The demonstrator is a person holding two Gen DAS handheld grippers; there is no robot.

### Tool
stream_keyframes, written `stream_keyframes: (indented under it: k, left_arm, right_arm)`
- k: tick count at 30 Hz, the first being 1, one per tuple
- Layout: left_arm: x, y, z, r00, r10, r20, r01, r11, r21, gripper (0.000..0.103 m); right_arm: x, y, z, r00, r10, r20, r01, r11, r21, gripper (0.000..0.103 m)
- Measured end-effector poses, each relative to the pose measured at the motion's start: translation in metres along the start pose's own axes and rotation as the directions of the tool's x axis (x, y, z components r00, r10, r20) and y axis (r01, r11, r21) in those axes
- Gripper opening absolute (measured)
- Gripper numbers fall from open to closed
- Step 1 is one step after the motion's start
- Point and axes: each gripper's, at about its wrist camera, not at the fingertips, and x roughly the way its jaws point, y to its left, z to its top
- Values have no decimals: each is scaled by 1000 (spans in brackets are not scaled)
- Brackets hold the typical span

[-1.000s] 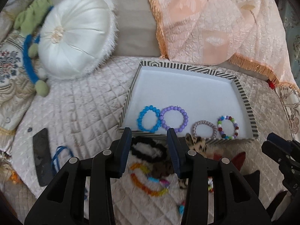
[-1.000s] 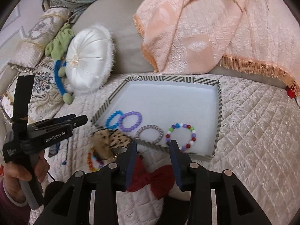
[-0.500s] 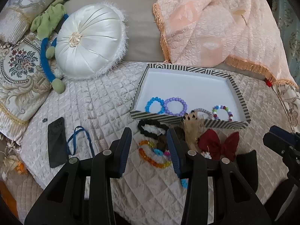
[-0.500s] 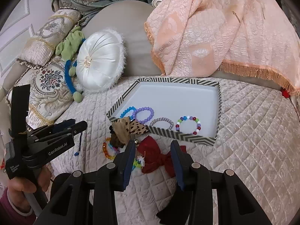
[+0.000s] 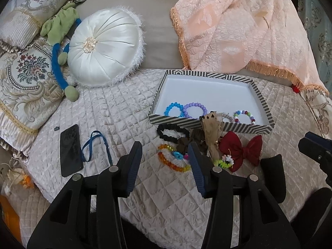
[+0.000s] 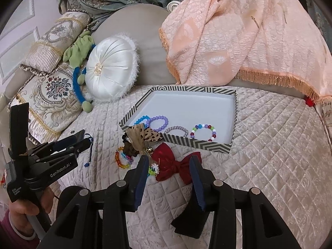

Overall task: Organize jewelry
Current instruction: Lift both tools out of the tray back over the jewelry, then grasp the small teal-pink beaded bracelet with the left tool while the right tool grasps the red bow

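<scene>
1. Two hand-held grippers hover above a quilted cream bedspread (image 5: 103, 112); the left gripper (image 5: 165, 155) has its jaws spread wide and empty; the right gripper (image 6: 169, 162) is likewise wide apart and grips nothing.
2. A striped tray (image 6: 199, 144) lies ahead of both; on its white floor, along the near wall, sit a blue bead bracelet (image 5: 173, 109), a purple bead bracelet (image 5: 195, 110), a grey hair tie (image 6: 177, 130) and a multicoloured bead bracelet (image 6: 203, 132).
3. Loose pieces wait just outside the tray's near wall: a black scrunchie (image 5: 172, 131), an orange bead bracelet (image 5: 172, 159), a leopard-print bow (image 6: 145, 136) leaning on the wall, a red bow (image 6: 175, 164) and a small green-and-white beaded piece (image 6: 153, 169).
4. The telling relation: the red bow lies straight ahead of the right gripper, framed between its fingers, long axis running left to right across the gap; the right gripper looks nearer to it, while the orange bead bracelet sits framed between the left gripper's fingers.
5. Judgement: a pick of the red bow probably means coming down and closing on its narrow knotted centre.
6. Compared with a second ago, both cameras have drawn back and risen; the tray looks smaller and farther off, the loose pile shows more fully, and the tray's contents are unchanged.
7. Off to the left lie a black phone (image 5: 70, 150) and a blue cord (image 5: 94, 145); a round white cushion (image 5: 104, 46) rests behind.
</scene>
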Motion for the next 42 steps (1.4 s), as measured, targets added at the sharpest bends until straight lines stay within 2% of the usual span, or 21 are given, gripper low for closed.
stream_keyframes:
  k: [7, 11, 13, 20, 26, 32, 37, 40, 42]
  left_arm:
    - [2, 0, -4, 1000, -12, -21, 13, 1000, 6, 46]
    - [6, 6, -5, 997, -68, -46, 66, 997, -40, 47]
    - [10, 12, -5, 993, -99, -64, 94, 993, -72, 51]
    - [35, 17, -11, 960, -244, -136, 219, 959, -179, 55]
    - [53, 9, -11, 945, -280, -172, 245, 949, -198, 55]
    - [66, -7, -17, 924, -318, -210, 292, 945, -149, 55]
    - [76, -22, -33, 918, -302, -257, 296, 953, -60, 55]
    - [88, -34, -47, 908, -287, -305, 292, 956, -30, 55]
    - [95, -38, -52, 911, -267, -316, 272, 962, -27, 55]
  right_arm:
    - [-1, -2, -6, 1000, -5, -13, 5, 1000, -2, 40]
    - [-1, -5, -9, 1000, -8, -20, 8, 1000, -4, 41]
    - [-1, -6, -11, 1000, -10, -26, 10, 1000, -4, 42]
    - [13, -17, -24, 997, -7, -75, 8, 1000, 12, 44]
    - [27, -15, -32, 993, 7, -114, -8, 1000, -10, 44]
    - [40, -21, -33, 990, 11, -140, -10, 1000, 6, 44]
    - [45, -26, -34, 988, 16, -153, -14, 1000, 16, 44]
    - [48, -28, -34, 988, 22, -155, -19, 1000, 24, 44]
    - [51, -28, -34, 987, 26, -160, -22, 999, 26, 44]
